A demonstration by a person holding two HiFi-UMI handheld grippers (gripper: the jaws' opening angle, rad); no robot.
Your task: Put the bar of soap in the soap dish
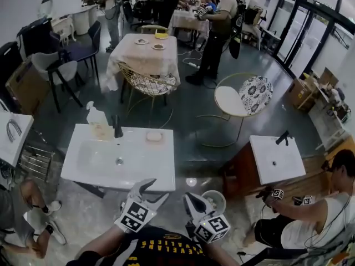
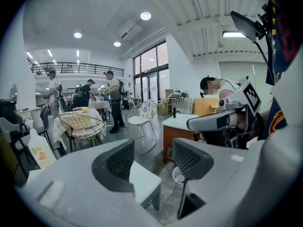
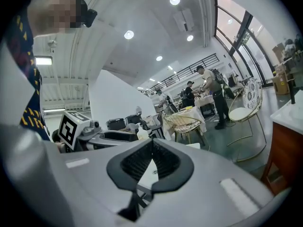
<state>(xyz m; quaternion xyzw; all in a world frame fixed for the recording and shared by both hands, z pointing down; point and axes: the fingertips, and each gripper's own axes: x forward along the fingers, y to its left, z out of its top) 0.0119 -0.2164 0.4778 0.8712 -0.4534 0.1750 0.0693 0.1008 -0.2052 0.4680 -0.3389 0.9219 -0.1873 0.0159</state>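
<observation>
A pale beige bar of soap rests on the back rim of the white sink, right of the black tap; I cannot tell whether a dish lies under it. Both grippers hang low in front of the sink's near edge, apart from the soap. My left gripper is open and nothing lies between its jaws, past which a corner of the sink shows. My right gripper is shut on nothing, its pads touching.
A soap bottle stands at the sink's back left. A second sink on a wooden cabinet is to the right, with a round white bin on the floor between. A person sits at the right, another at the left. Chairs and tables stand behind.
</observation>
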